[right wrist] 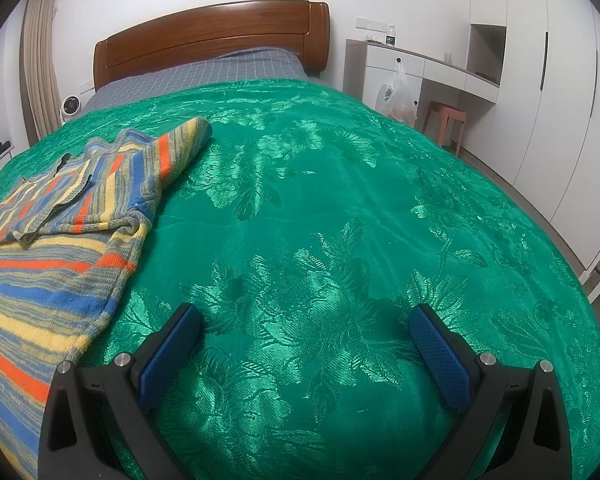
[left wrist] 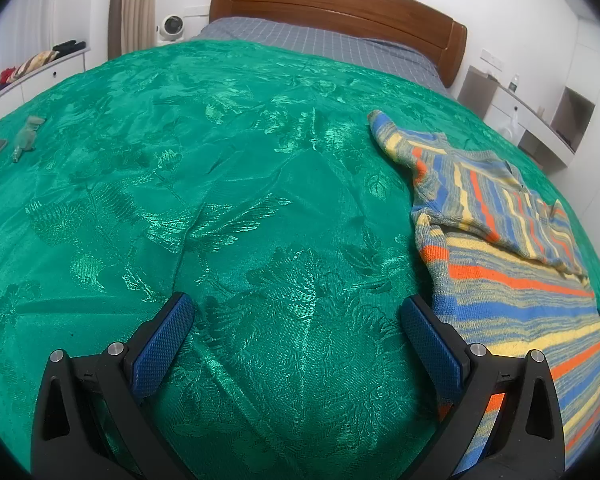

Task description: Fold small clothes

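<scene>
- left gripper (left wrist: 296, 312) hangs over the green bedspread (left wrist: 220, 200), jaws spread wide, blue pads (left wrist: 164, 344) gripping nothing.
- the striped sweater (left wrist: 512, 280) lies flat on the bed at about three o'clock in the left wrist view, its near hem edge just beside the gripper's right finger; whether they touch, i cannot tell.
- one sleeve (left wrist: 404, 140) reaches out toward one o'clock, and the upper part of the sweater is folded down over the body.
- right gripper (right wrist: 306, 320) is released as well, jaws wide apart, only bedspread (right wrist: 340, 220) between the pads (right wrist: 168, 356).
- from the right wrist view the sweater (right wrist: 48, 264) sits at nine o'clock, its edge near the left finger but apart from it, sleeve (right wrist: 180, 144) pointing to eleven o'clock.
- far off at twelve o'clock, a wooden headboard (right wrist: 212, 36) and a grey checked sheet (right wrist: 204, 76).
- at two o'clock, a white plastic bag (right wrist: 396, 96) hangs off a white desk (right wrist: 440, 64) with a pink stool (right wrist: 446, 120) tucked under it.
- in the left view, a small green toy (left wrist: 28, 132) lies on the bedspread at ten o'clock.
</scene>
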Available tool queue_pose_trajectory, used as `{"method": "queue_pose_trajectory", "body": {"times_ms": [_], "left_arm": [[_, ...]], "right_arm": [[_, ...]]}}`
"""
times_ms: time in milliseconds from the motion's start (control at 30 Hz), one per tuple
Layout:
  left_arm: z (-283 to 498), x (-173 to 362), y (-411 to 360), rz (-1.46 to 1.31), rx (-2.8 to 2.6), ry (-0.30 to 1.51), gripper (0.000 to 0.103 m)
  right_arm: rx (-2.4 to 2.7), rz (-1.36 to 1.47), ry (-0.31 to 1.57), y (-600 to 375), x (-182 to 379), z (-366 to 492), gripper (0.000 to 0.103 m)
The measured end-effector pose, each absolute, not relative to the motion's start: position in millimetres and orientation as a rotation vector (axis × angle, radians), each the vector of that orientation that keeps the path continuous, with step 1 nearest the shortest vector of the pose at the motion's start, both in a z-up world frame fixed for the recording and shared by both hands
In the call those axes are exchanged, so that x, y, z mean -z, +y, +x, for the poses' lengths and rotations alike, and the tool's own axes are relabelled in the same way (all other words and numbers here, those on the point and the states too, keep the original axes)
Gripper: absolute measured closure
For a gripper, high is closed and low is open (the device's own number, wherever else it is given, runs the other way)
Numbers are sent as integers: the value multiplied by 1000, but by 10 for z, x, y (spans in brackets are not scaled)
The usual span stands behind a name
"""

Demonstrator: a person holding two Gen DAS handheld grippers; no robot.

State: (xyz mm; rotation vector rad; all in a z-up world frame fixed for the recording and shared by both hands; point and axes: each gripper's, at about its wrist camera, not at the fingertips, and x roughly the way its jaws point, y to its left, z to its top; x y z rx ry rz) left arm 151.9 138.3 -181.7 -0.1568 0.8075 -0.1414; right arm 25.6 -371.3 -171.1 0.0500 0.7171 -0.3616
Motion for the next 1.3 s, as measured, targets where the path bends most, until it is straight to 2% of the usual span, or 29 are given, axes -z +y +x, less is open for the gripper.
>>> {"method": "queue_pose_trajectory", "body": {"times_ms": [1300], "left_arm": [[1526,1824,1350,-153,137,807,0]], "right_arm": [[362,48,714,-3709,1722,250,0]]}}
